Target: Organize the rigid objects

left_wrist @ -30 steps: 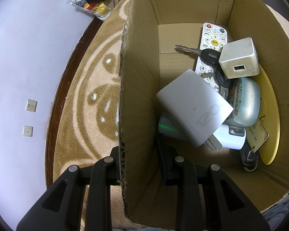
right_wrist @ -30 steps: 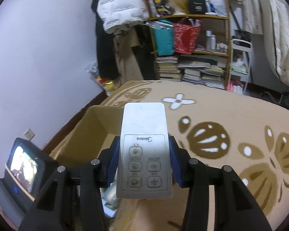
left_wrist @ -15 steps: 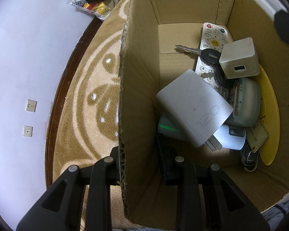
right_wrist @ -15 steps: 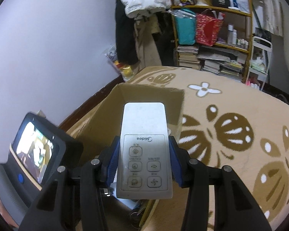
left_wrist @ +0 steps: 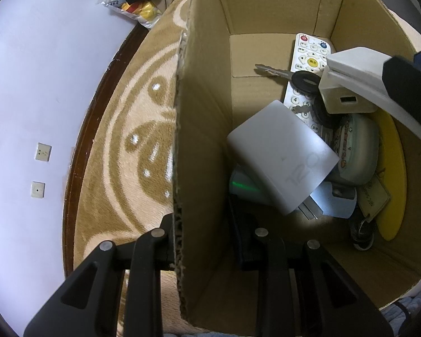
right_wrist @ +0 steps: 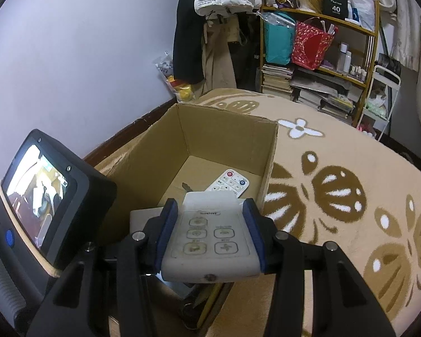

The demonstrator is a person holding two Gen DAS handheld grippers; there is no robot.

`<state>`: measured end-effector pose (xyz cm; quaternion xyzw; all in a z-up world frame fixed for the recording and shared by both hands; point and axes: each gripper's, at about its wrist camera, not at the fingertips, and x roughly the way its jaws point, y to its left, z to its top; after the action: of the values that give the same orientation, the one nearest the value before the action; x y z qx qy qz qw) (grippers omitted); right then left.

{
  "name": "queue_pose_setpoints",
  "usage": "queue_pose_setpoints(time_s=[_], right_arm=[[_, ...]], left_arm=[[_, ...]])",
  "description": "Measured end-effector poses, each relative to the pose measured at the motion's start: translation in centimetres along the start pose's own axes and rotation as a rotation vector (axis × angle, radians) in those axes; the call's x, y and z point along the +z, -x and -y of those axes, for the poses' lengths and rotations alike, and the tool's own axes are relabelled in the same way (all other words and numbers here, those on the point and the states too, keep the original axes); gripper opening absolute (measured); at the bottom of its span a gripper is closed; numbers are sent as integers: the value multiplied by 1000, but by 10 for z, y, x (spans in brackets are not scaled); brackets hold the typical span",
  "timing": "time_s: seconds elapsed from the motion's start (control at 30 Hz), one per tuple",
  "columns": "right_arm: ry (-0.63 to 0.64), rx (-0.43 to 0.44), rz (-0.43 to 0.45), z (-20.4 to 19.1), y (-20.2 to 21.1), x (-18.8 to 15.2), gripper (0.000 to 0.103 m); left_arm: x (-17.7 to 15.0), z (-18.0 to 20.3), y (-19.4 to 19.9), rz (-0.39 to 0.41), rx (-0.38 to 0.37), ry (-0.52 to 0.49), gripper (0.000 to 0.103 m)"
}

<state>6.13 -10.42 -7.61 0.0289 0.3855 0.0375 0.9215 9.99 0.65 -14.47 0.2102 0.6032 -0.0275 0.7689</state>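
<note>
Right gripper (right_wrist: 210,238): blue-padded fingers (right_wrist: 165,231) pinch a white air-conditioner remote (right_wrist: 209,238) by its long edges, button face up, far end tipped down over the near rim of the cardboard box (right_wrist: 227,137). From the left wrist view the same remote (left_wrist: 359,68) enters the box from the upper right, its tip over a cream cube charger (left_wrist: 345,99). Left gripper (left_wrist: 202,241): jaws pressed together on the box's left wall (left_wrist: 202,140), one finger outside on the carpet side, the other inside; wall stands upright between them. Box contents, near to far: a large white power adapter (left_wrist: 280,154) lies tilted on top of a pale device with a green light (left_wrist: 242,186); to its right a pale blue item (left_wrist: 335,199), a rounded pale green case with a printed band (left_wrist: 356,151), a paper tag (left_wrist: 374,200), and a yellow disc (left_wrist: 393,174) leaning against the right wall. Farther in, a white TV remote (left_wrist: 308,59) lies on the box floor with a black-headed key (left_wrist: 283,74) across it; a second dark key head sits just below the cube charger. Box rests on a tan patterned carpet (right_wrist: 336,185). Left of the box, a black handheld unit with a lit screen (right_wrist: 39,196). Far side of the room: a lavender wall (right_wrist: 84,42), hanging clothes (right_wrist: 210,28), cluttered shelves (right_wrist: 322,56).
</note>
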Motion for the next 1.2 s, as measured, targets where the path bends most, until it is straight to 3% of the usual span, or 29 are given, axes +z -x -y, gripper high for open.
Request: queue_pose_setpoints(time_s=[0.33,0.63,0.83,0.93,1.2], right_arm=[[-32,-22,16,-2,15,-6,51],[-84,-45,19,9,36,-14,68],[-109,-67,35,15,53,-21,80],[-129,-84,50,20,65,-25,85],[-153,-134,68,27,91,-33,97]], left_arm=[[-5,-5,-1,6,-27,28,26],[-12,-13,18,46,-82,42,27],[-21,-24,43,123,-138,83,29],[-24,-31,58,156,-150,101,32],[-34,-42,101,302,-157,135,60]])
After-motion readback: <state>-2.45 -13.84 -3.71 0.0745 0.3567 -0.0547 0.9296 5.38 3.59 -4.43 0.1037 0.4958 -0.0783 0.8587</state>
